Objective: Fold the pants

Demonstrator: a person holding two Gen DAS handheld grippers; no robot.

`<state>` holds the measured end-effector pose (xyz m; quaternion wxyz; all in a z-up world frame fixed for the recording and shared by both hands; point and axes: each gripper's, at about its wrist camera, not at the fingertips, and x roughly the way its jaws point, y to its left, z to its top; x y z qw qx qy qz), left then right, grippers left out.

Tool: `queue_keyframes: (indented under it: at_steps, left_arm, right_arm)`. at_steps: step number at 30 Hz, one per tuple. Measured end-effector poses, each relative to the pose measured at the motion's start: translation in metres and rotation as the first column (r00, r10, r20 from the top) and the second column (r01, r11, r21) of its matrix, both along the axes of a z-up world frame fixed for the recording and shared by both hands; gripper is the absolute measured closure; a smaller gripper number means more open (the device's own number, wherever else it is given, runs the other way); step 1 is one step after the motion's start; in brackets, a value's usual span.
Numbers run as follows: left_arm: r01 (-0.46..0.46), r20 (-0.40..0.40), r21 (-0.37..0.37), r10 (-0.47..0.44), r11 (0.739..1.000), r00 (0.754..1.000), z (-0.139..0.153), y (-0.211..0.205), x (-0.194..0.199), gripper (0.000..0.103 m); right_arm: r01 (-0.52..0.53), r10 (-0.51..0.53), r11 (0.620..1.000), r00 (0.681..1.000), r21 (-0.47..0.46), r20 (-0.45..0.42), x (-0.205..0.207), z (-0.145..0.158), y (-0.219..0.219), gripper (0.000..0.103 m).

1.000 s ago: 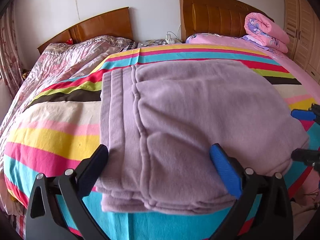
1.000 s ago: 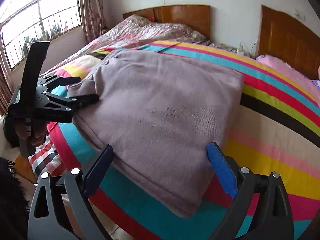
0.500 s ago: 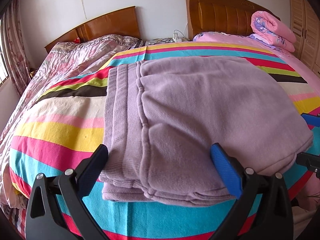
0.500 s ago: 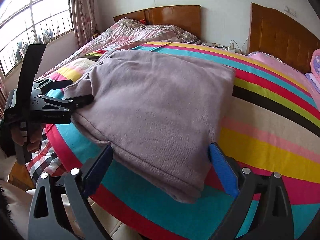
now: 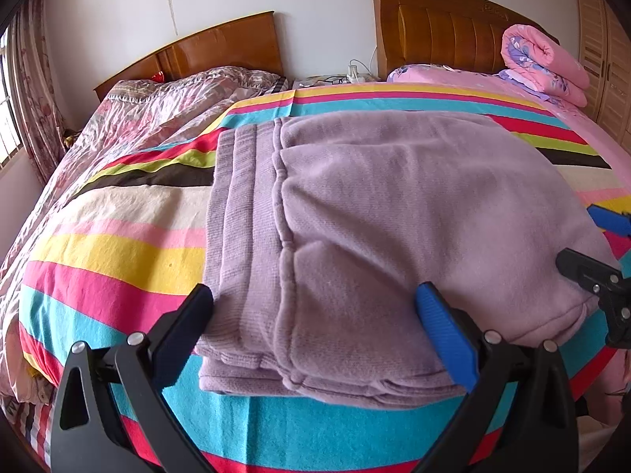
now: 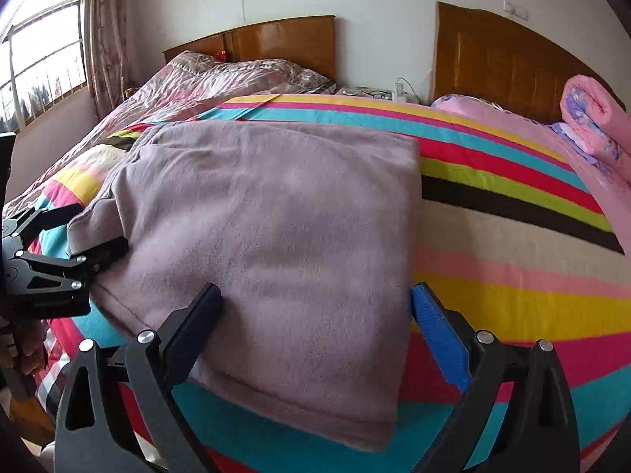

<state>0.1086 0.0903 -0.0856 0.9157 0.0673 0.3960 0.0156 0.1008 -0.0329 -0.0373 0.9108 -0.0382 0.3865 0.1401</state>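
The lilac fleece pants (image 5: 386, 236) lie folded in a thick rectangle on the striped bedspread (image 5: 118, 244), waistband ribbing to the left. My left gripper (image 5: 315, 315) is open, its fingers astride the near edge of the stack, holding nothing. My right gripper (image 6: 315, 311) is open over the near right corner of the pants (image 6: 284, 228), holding nothing. In the right wrist view the left gripper (image 6: 75, 232) shows at the pants' left edge. In the left wrist view the right gripper's (image 5: 603, 240) fingers show at the right edge.
The bedspread (image 6: 512, 276) covers a wide bed. A pink rolled quilt (image 5: 544, 67) lies at the back right by a wooden headboard (image 5: 441, 23). A floral quilt (image 5: 165, 106) covers the left bed. A window (image 6: 35, 59) is at the left. A wardrobe (image 5: 607, 55) stands right.
Both grippers have pulled back slightly and shifted right along the near edge. The pants have not moved. Both stay open.
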Motion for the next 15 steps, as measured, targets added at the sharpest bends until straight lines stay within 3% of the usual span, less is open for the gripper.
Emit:
queue_keyframes:
  at_steps: [3,5,7,9,11,13,15]
  left_arm:
    - [-0.052,-0.003,-0.01,0.052,0.999,0.999,0.012,0.002,-0.012,0.001]
    - [-0.06,0.039,-0.05,0.062,0.997,0.997,0.028,0.001,-0.03,0.001]
    - [-0.031,0.173,-0.091,0.047,0.995,0.984,0.055,-0.003,-0.061,0.001]
    - [-0.009,0.31,-0.106,0.041,0.994,0.95,0.084,-0.012,-0.092,0.001]
    - [-0.007,0.399,-0.097,0.045,0.995,0.916,0.103,-0.023,-0.114,0.001]
    - [-0.02,0.416,-0.064,0.044,0.998,0.908,0.108,-0.036,-0.126,0.001]
    - [-0.003,0.387,-0.047,0.021,0.999,0.922,0.106,-0.047,-0.127,0.001]
  right_arm:
    - [-0.023,0.023,1.0,0.999,-0.021,-0.023,-0.018,0.01,-0.004,0.01]
    - [-0.056,0.057,0.998,0.998,-0.033,0.019,-0.037,0.025,-0.007,0.01]
    - [-0.059,0.057,0.998,0.991,0.011,0.121,-0.066,0.052,-0.018,0.01]
    - [-0.048,0.04,0.998,0.982,0.042,0.182,-0.085,0.071,-0.029,0.01]
    - [-0.03,0.02,0.999,0.973,0.04,0.229,-0.101,0.085,-0.035,0.007]
    - [-0.008,-0.002,0.999,0.966,0.038,0.257,-0.116,0.09,-0.041,0.005]
    - [0.019,-0.031,0.999,0.964,0.048,0.263,-0.129,0.089,-0.044,0.005]
